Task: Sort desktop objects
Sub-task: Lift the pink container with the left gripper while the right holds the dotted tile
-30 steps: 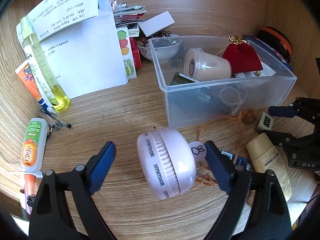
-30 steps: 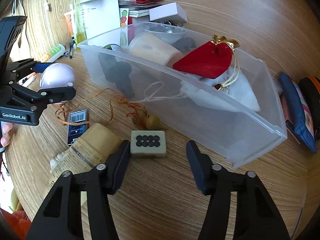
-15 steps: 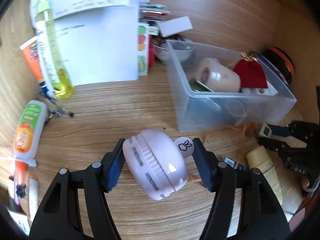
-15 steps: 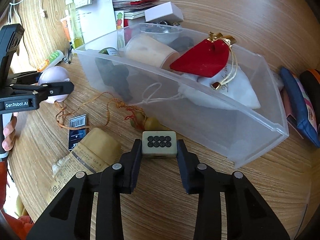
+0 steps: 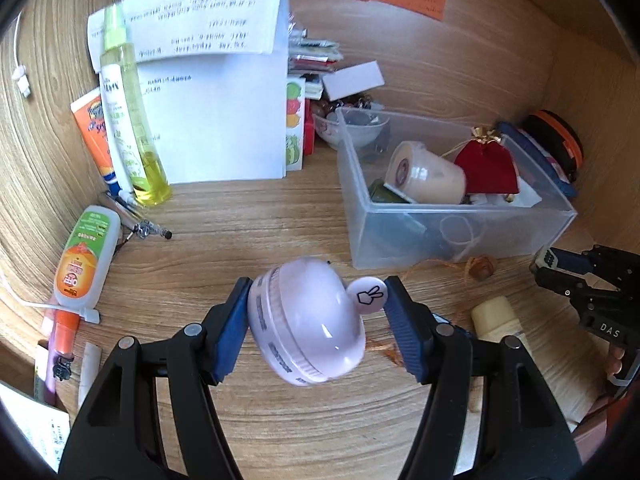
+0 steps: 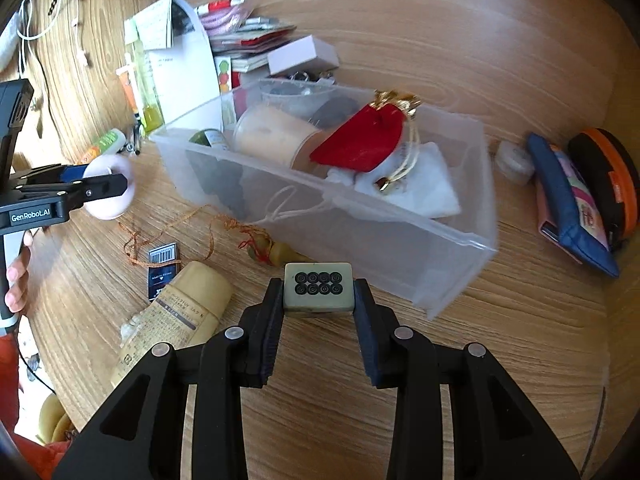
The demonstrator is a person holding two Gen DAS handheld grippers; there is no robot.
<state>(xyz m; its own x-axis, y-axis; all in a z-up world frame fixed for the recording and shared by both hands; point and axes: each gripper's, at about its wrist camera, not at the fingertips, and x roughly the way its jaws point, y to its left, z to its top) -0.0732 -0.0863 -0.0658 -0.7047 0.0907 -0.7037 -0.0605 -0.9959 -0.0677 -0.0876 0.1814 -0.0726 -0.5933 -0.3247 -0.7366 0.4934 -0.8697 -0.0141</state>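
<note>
My left gripper point(image 5: 318, 312) is shut on a round pale pink gadget point(image 5: 308, 324) with a white rabbit tag, held above the wooden desk. It also shows in the right wrist view point(image 6: 108, 190) at the left. My right gripper point(image 6: 318, 300) is shut on a small grey-green mahjong tile point(image 6: 319, 289) with black circles, lifted just in front of the clear plastic bin point(image 6: 400, 248). The bin point(image 5: 460, 232) holds a cream cup point(image 5: 424, 176), a red pouch point(image 5: 488, 168) and white cloth.
On the desk lie a beige tube point(image 6: 176, 320), a barcode card point(image 6: 162, 268), an orange cord with beads point(image 6: 256, 248), a yellow spray bottle point(image 5: 128, 120), an orange-label bottle point(image 5: 82, 260), white papers point(image 5: 208, 112), and a blue pouch point(image 6: 568, 200) with an orange-black case.
Both grippers closed: the left on the pink gadget, the right on the tile. Both objects have since been lifted off the desk.
</note>
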